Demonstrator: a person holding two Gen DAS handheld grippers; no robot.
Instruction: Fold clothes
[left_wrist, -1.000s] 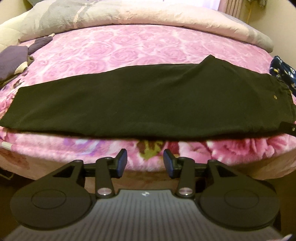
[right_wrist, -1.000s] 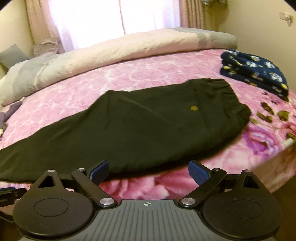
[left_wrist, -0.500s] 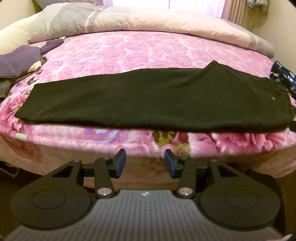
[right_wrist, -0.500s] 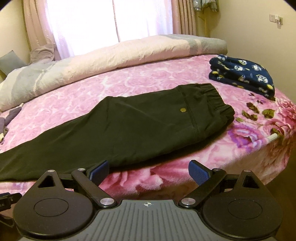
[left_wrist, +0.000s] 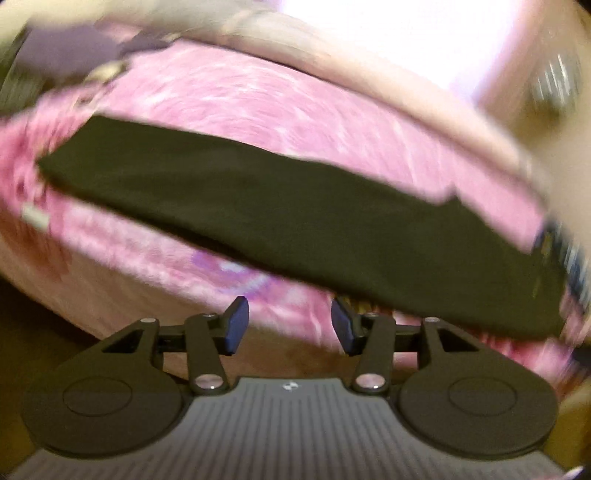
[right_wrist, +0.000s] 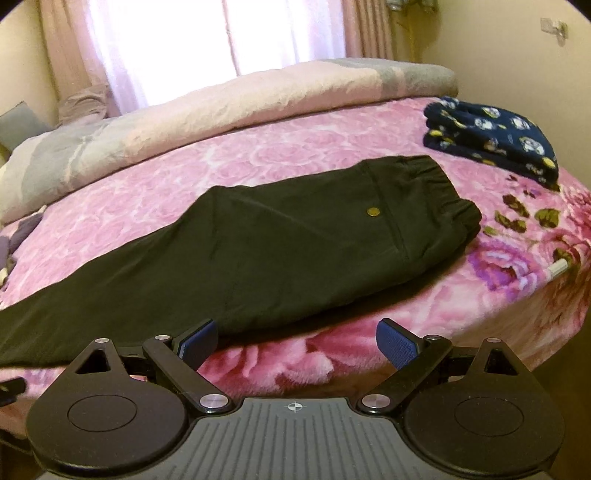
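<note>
Black trousers (right_wrist: 280, 243), folded lengthwise, lie flat across the pink rose-patterned bed (right_wrist: 295, 147), waistband at the right, legs running off to the left. In the blurred, tilted left wrist view the same black trousers (left_wrist: 280, 218) stretch from upper left to lower right. My left gripper (left_wrist: 290, 325) hangs off the bed's front edge just below them, its jaws opening with nothing between them. My right gripper (right_wrist: 295, 338) stands open at the bed's front edge, just short of the trousers' near hem, holding nothing.
A folded navy patterned garment (right_wrist: 491, 136) sits at the bed's right. A rolled pink and grey duvet (right_wrist: 229, 107) lines the far side. Purple clothing (left_wrist: 70, 55) lies at the far left. The bed edge drops off just in front of both grippers.
The left wrist view has swung and rolled, so the trousers now slant and blur, and the left jaws stand wider. The right view has barely shifted.
</note>
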